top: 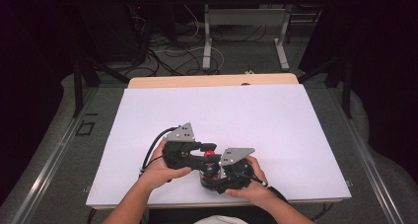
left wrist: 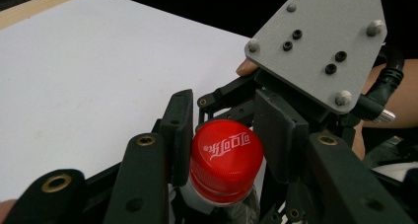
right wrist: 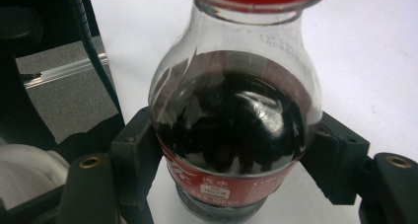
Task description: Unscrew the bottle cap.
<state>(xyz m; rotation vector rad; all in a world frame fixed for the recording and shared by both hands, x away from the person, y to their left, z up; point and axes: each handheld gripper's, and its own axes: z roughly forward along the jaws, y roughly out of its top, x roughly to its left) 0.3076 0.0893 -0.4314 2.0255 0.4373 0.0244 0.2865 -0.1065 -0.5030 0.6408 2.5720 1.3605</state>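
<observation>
While upright, bottle (right wrist: pixel 231 130) between right hand-held gripper (right wrist: pixel 231 184), cap (left wrist: pixel 224 157) in left hand-held gripper (left wrist: pixel 224 135).

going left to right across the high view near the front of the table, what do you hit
left hand → left hand-held gripper → red bottle cap → grey plate of the right hand-held gripper → right hand

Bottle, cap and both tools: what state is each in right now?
Bottle: upright on the white table, part full of dark drink.
Cap: red, on the bottle's neck.
Left tool: shut on the cap, a jaw on each side.
Right tool: shut on the bottle's body at the label.
</observation>
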